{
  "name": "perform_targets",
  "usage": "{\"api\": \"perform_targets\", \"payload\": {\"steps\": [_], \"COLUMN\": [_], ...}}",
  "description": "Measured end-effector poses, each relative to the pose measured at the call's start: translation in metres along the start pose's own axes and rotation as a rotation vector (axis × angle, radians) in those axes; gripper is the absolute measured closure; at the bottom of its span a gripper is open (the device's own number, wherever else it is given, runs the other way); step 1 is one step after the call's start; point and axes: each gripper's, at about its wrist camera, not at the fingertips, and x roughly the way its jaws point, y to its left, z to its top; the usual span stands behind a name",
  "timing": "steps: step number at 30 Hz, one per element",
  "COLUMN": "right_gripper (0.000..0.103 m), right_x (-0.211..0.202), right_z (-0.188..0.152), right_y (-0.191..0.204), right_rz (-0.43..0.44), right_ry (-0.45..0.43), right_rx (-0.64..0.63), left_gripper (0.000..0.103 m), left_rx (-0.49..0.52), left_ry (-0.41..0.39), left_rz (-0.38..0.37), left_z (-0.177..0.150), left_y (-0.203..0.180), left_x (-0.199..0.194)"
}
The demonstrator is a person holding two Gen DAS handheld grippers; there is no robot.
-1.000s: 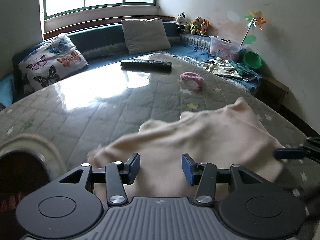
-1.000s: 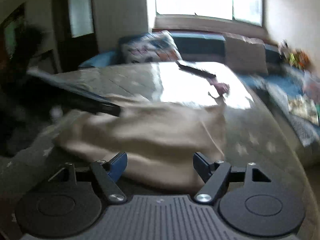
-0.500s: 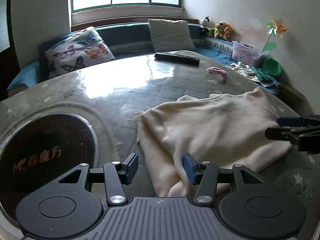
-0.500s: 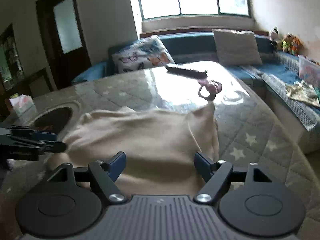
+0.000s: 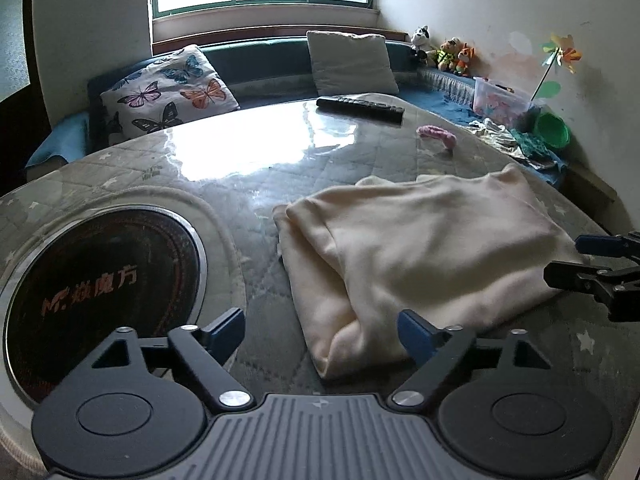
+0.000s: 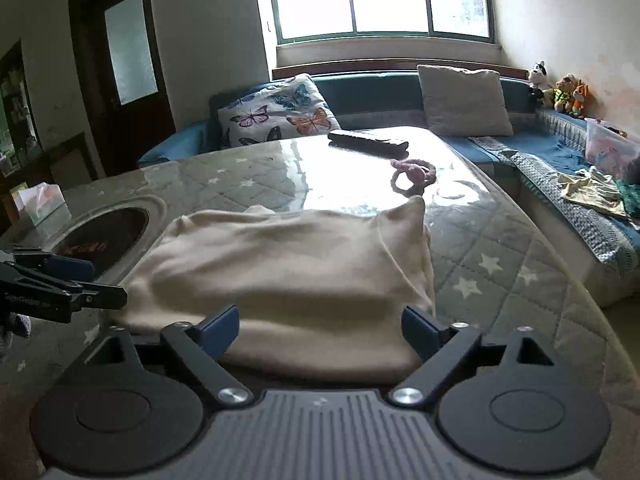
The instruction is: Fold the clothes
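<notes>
A cream garment [image 5: 424,248] lies folded in a thick stack on the glass-topped table [image 5: 240,152]. It also shows in the right wrist view [image 6: 280,268]. My left gripper [image 5: 320,332] is open and empty, just short of the stack's near left corner. My right gripper [image 6: 320,328] is open and empty at the stack's near edge. The right gripper's fingers [image 5: 592,264] show at the stack's right side in the left wrist view. The left gripper's fingers [image 6: 68,276] show at the left in the right wrist view.
A round black cooktop [image 5: 92,288] is set into the table at the left. A black remote [image 5: 360,108] and a pink band [image 5: 436,136] lie at the far side. A tissue box [image 6: 40,204] stands far left. A bench with pillows [image 5: 172,92] runs behind.
Both grippers have drawn back from the garment and opened wider. The garment has settled flat into a folded stack. The left view has swung left, bringing the cooktop into sight.
</notes>
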Motion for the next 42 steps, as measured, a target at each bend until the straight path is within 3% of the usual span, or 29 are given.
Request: {"api": "perform_targets", "payload": {"steps": [8,42], "right_gripper": [0.000,0.000], "right_x": [-0.014,-0.035], "right_z": [-0.012,-0.038], "right_y": [0.007,0.032], "right_rz": [-0.018,-0.108], "right_ry": [0.004,0.039], "right_rx": [0.010,0.006], "left_gripper": [0.000,0.000], "left_rx": [0.013,0.053], "left_ry": [0.006,0.004], "left_rz": [-0.005,0.006], "left_z": [-0.012,-0.044], "left_y": [-0.009,-0.021], "left_x": [-0.009,-0.039]}}
